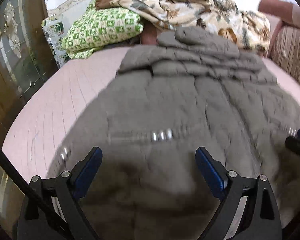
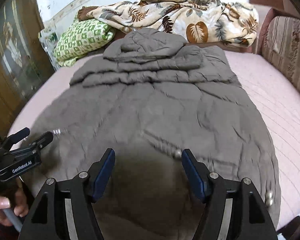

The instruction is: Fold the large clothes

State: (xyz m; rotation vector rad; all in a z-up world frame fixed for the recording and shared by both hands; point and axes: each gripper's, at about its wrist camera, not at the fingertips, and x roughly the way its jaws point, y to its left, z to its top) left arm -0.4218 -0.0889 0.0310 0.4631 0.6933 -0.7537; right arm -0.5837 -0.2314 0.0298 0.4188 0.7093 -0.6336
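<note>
A large grey quilted jacket (image 1: pixel 190 100) lies spread on a pink bed, its hood and sleeves folded in at the far end; it also fills the right wrist view (image 2: pixel 160 104). Metal snaps (image 1: pixel 162 135) shine on its near part. My left gripper (image 1: pixel 149 154) is open and empty, just above the jacket's near hem. My right gripper (image 2: pixel 148 155) is open and empty over the hem too. The left gripper also shows at the left of the right wrist view (image 2: pixel 38 136), open. The right gripper's tip shows at the right edge of the left wrist view (image 1: pixel 298 140).
The pink bedsheet (image 2: pixel 274 100) surrounds the jacket. A green checked blanket (image 1: pixel 102 30) and a leaf-print blanket (image 2: pixel 190 18) lie at the bed's far end. A wooden glass-panelled door (image 1: pixel 14 56) stands left. A striped sofa (image 2: pixel 286 46) stands right.
</note>
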